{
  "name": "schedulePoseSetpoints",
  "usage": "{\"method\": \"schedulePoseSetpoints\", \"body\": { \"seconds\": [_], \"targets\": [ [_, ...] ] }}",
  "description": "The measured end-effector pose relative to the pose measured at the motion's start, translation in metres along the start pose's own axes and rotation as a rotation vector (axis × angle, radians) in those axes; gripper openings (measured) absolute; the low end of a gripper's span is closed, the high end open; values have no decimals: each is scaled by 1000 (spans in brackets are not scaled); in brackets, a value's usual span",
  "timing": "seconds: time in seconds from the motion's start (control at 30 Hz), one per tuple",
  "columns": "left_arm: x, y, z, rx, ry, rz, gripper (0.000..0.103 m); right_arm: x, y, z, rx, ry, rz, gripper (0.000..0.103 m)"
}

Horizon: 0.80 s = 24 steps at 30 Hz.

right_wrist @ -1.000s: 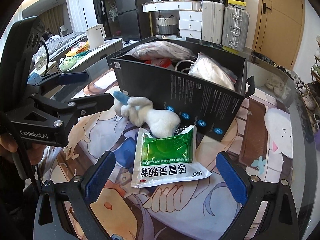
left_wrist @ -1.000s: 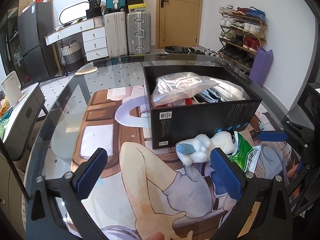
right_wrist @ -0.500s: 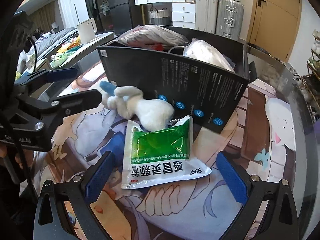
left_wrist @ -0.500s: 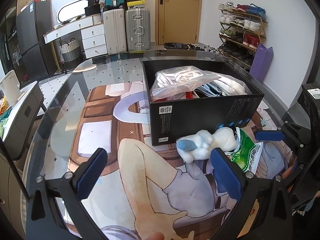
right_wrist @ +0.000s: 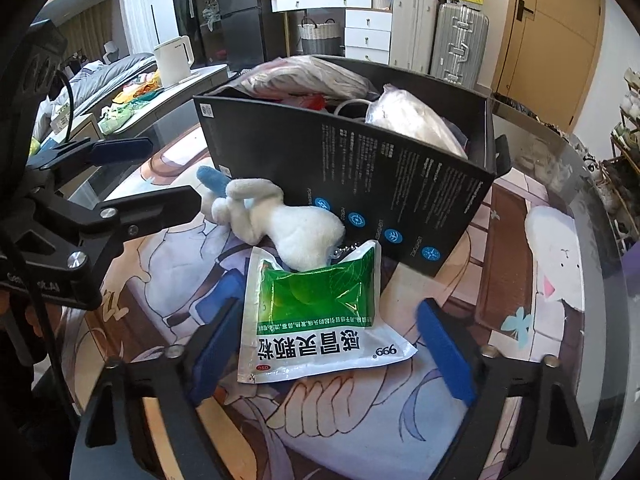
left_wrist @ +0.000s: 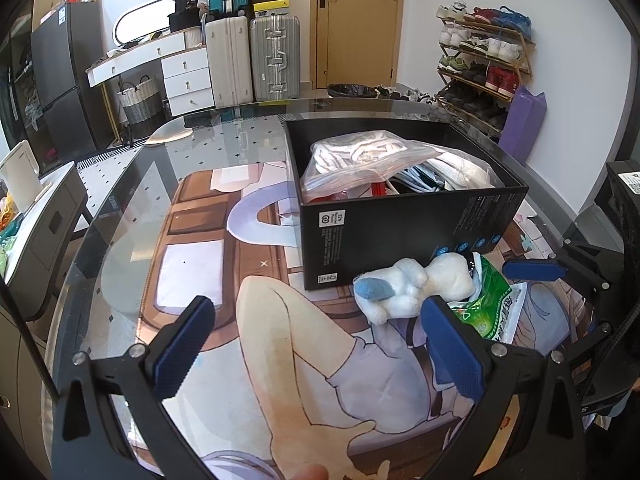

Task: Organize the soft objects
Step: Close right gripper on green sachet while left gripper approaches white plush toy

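A white plush toy (left_wrist: 416, 286) with a blue end lies on the mat against the black box (left_wrist: 404, 236); it also shows in the right wrist view (right_wrist: 280, 224). A green-and-white pouch (right_wrist: 318, 316) lies beside it, partly under the toy, and shows in the left wrist view (left_wrist: 490, 308). The black box (right_wrist: 360, 184) holds bagged soft items (left_wrist: 368, 160). My left gripper (left_wrist: 316, 344) is open, its right finger just in front of the toy. My right gripper (right_wrist: 332, 352) is open, its fingers either side of the pouch's near end.
The printed mat (left_wrist: 256, 280) covers a round glass table (left_wrist: 120, 184). Suitcases (left_wrist: 256, 60), white drawers (left_wrist: 180, 76) and a shoe rack (left_wrist: 484, 64) stand behind. A side counter with a white kettle (right_wrist: 174, 60) is to the left.
My right gripper has moved forward and down, so its fingers now flank the pouch. My left gripper has hardly moved. Toy and pouch lie as before.
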<state>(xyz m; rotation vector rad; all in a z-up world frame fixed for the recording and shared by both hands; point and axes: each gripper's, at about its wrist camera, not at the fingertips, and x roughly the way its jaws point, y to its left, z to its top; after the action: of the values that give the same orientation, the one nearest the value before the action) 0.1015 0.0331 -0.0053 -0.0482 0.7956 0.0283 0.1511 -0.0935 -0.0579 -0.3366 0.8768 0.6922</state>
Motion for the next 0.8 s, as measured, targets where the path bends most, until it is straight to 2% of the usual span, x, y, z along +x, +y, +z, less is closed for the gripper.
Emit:
{"method": "schedulePoseSetpoints", "body": {
  "seconds": [0.07,0.1,0.23,0.4,0.8],
  "targets": [
    [0,0,0,-2,1,0,103,-4,1,-3,-11,0,7,74],
    [0,1,0,-2,2,0,103,-5,1,-3,-15,-1,14,67],
    [0,1,0,0,5,0,103,-10,-1,-5,-22,3,27,58],
    [1,0,0,2,11,-7,103,-19,-3,-4,-24,-8,42,54],
    [3,-3,-1,-6,27,-20,103,-64,-27,-1,13,-97,35,54]
  ]
}}
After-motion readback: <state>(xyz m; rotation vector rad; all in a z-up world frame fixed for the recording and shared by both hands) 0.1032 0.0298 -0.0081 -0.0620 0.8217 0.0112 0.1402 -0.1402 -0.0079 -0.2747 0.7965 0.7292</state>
